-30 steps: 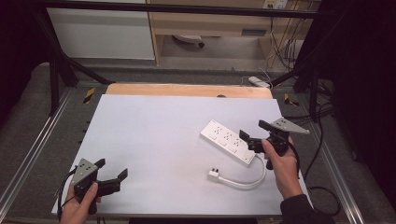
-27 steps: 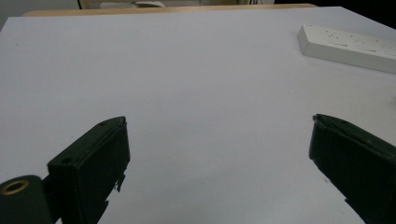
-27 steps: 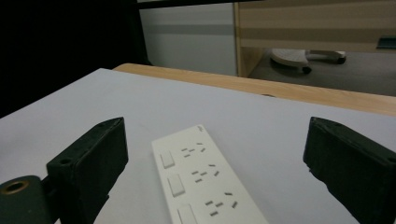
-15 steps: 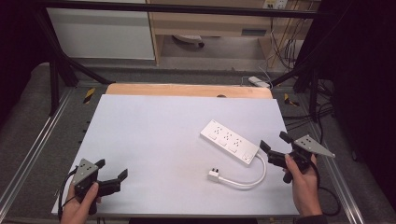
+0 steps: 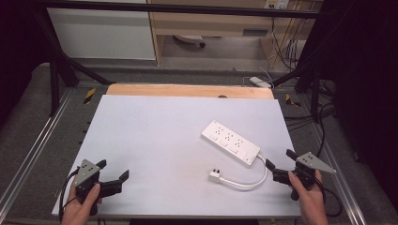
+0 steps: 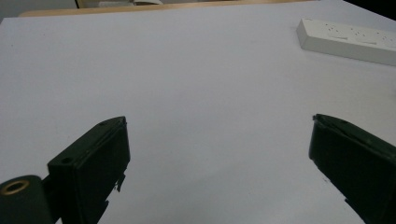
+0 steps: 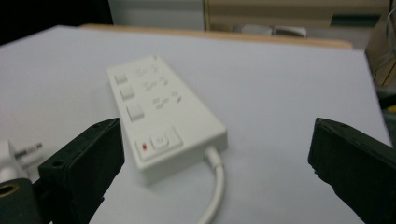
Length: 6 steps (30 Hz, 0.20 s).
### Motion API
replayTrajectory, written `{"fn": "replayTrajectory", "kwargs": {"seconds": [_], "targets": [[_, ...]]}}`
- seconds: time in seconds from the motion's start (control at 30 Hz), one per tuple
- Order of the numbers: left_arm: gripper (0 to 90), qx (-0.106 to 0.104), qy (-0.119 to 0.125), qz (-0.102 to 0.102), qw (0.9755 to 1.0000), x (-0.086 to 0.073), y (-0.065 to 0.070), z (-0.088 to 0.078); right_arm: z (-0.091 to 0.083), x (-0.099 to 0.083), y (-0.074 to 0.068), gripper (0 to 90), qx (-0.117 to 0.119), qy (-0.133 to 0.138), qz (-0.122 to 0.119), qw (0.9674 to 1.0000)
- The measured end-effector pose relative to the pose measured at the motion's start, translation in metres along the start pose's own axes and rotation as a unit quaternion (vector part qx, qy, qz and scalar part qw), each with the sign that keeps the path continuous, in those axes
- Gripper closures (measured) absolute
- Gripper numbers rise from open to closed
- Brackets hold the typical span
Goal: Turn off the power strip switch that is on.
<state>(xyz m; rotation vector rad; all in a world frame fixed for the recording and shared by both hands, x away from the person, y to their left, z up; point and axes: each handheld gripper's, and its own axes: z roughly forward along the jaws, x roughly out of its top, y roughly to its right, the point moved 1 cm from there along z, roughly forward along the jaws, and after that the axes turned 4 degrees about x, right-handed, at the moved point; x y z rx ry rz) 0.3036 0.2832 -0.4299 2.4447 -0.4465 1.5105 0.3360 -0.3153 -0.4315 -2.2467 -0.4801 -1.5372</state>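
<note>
White laminate covers the bench [image 5: 155, 126], and I work across it from the left. My left tool [image 5: 113, 174] sits low at the near left corner, held in a hand [image 5: 83, 206] that comes up from the bottom edge with the fingers wrapped around the grip; its grey plate faces up and its jaws point to the right over the bench. In the left gripper view those jaws stand wide apart with bare bench between them, and the power strip [image 6: 348, 41] lies far off at the upper right.

Toward the middle right, the power strip [image 5: 230, 142] lies flat and diagonal on the bench, sockets up. Its white cable [image 5: 248, 183] loops from the near end round to the plug [image 5: 215, 176], which rests on the bench just in front of the strip.

At the near right edge, my right tool [image 5: 279, 165] is gripped by a hand [image 5: 309, 199] rising from below, jaws aimed left toward the strip's switch end. They are spread wide and hold nothing; in the right gripper view the power strip [image 7: 159, 112] sits between them, near but apart.
</note>
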Motion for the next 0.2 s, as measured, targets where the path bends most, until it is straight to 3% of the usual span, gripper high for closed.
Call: {"fn": "replayTrajectory", "kwargs": {"seconds": [0.2], "targets": [[5.1, -0.001, 0.002, 0.003, 1.0000, 0.000, 0.000, 0.000, 0.014, -0.014, -0.007, 4.1, 0.024, -0.066, -0.002, 0.9975]]}}
